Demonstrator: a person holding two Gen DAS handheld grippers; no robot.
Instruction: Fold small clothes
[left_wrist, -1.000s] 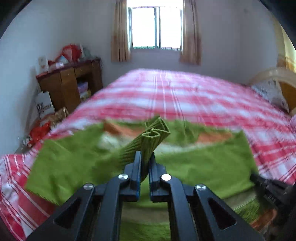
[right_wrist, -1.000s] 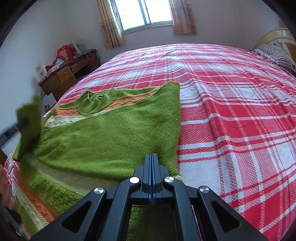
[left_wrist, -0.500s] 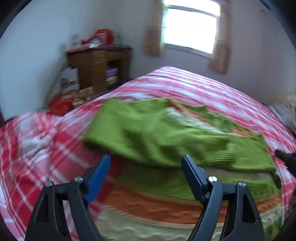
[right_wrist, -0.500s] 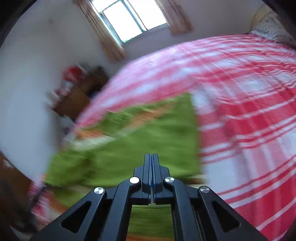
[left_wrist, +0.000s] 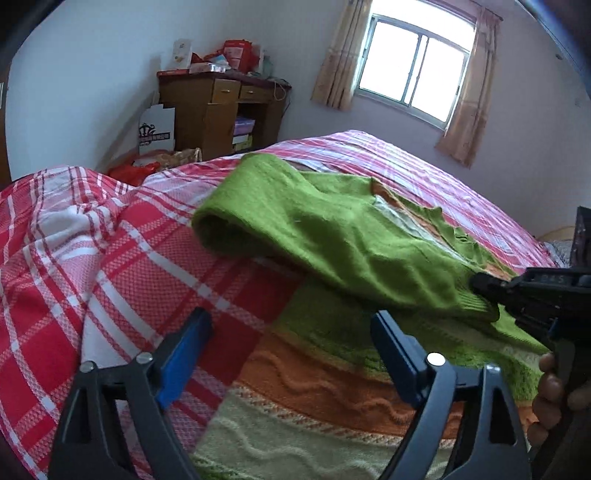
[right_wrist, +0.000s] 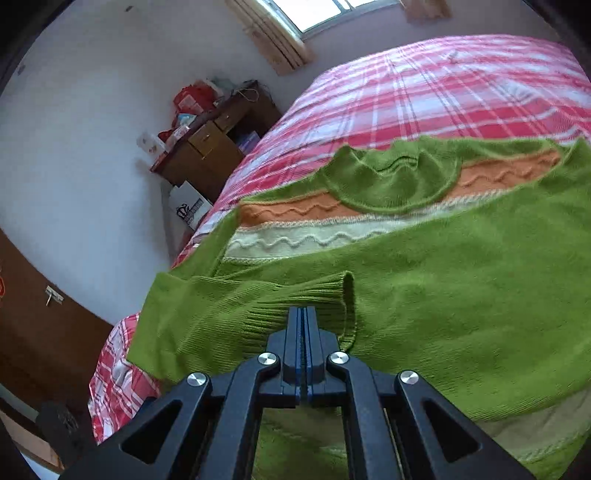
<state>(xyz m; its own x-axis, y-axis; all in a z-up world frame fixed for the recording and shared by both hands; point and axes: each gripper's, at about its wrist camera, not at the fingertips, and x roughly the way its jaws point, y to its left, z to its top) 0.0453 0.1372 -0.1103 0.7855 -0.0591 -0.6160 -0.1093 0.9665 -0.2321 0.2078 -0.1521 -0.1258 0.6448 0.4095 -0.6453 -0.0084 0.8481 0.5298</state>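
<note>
Plaid everywhere: red, pink and white checked bedspread (left_wrist: 122, 266) covering a big bed, rumpled at the near left corner. Going left to right in the left wrist view: plain pale wall, then a brown wooden cabinet (left_wrist: 218, 107) with drawers and cluttered red stuff on top, a white printed bag (left_wrist: 157, 127) leaning beside it on the floor, then a bright window (left_wrist: 415, 62) with beige curtains (left_wrist: 338, 59) either side.

Down on the bed, green knit sweater (left_wrist: 332, 236) with wavy orange and cream bands, spread flat, one sleeve folded across the body with its ribbed cuff (right_wrist: 314, 295) lying on the green front. Neckline pointing toward the far side of the bed in the right wrist view.

Left tool (left_wrist: 291, 343) wide apart and still spreading, blue pads showing, nothing between them, hovering over the sweater's lower hem area near the bed edge. Right tool (right_wrist: 303, 325) clenched tight, tips right at that cuff, though hard to say whether any knit is actually pinched. Person's fingers (left_wrist: 550, 384) wrapped on the right tool's handle at far right.
</note>
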